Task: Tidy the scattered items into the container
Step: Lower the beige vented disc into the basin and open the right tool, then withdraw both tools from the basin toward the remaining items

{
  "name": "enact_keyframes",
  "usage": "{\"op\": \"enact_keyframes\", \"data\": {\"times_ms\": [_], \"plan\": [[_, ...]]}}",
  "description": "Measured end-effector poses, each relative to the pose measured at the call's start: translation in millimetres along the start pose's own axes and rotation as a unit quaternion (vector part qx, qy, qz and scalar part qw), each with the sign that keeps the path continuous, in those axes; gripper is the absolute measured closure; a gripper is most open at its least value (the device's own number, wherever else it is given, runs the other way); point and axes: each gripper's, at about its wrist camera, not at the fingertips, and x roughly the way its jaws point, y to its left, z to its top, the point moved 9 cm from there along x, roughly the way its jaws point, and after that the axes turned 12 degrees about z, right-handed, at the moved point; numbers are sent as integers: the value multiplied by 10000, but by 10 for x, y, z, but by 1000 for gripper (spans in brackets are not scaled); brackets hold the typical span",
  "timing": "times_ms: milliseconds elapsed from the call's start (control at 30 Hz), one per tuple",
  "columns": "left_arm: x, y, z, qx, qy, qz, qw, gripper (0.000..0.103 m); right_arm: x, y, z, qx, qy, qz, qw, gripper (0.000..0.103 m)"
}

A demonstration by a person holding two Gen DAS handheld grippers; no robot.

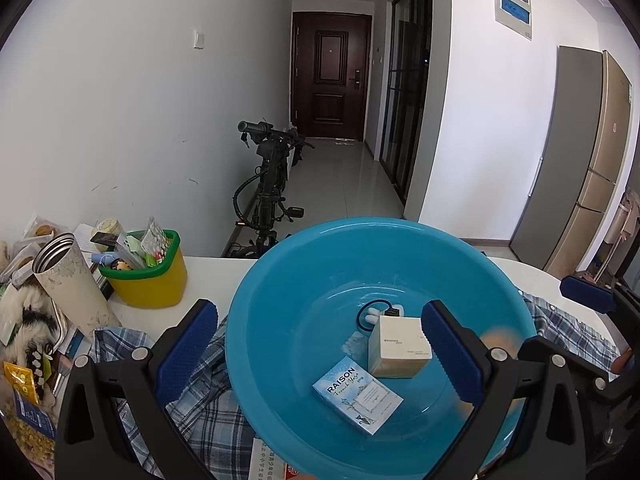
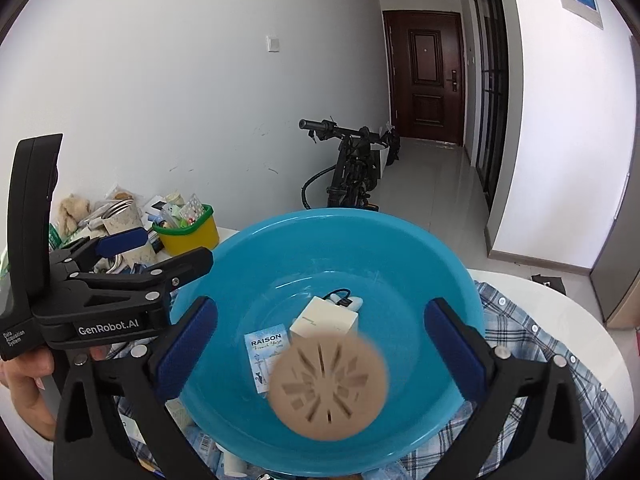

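A blue plastic basin [image 1: 280, 280] [image 2: 400, 240] sits on a plaid shirt on the white table. Inside lie a light-blue RAISON box [image 1: 356, 394] [image 2: 266, 350], a cream box [image 1: 400, 346] [image 2: 324, 320] and a black cable with a white plug [image 1: 376, 312] [image 2: 344, 300]. A tan round disc with cut slots [image 2: 329, 384] is blurred in mid-air between my right gripper's fingers, touching neither. My right gripper [image 2: 320, 352] is open above the basin. My left gripper [image 1: 320, 352] is open and empty over the basin's near left side; it also shows in the right wrist view [image 2: 156, 248].
A yellow bin with a green rim [image 1: 148, 276] [image 2: 188, 232] full of small items stands at the left. A patterned steel tumbler [image 1: 68, 280], a plush toy and snack packets crowd the left edge. A plaid shirt [image 1: 192, 400] [image 2: 540, 344] lies under the basin. A bicycle stands behind.
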Motion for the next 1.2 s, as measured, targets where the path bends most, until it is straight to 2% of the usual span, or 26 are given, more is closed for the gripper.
{"op": "enact_keyframes", "data": {"times_ms": [200,633,833,933,1067,1200], "plan": [[-5,-1,-2,30,-8,25,10000,0,25,-3,13,-150,2,-258,9996,0],[-53,-52,5,98,-54,40,9999,0,15,-3,-31,-177,47,-297,9994,0],[-86,-22,27,97,-100,33,9999,0,-46,5,23,84,-219,-209,9995,0],[-135,10,55,188,-173,60,9997,0,-56,32,36,0,-198,-336,9992,0],[-266,135,140,203,-412,292,9985,0,-138,166,59,-148,-244,-322,9991,0],[-410,211,195,106,-462,214,9986,0,-254,310,114,-263,-388,-265,9985,0]]}}
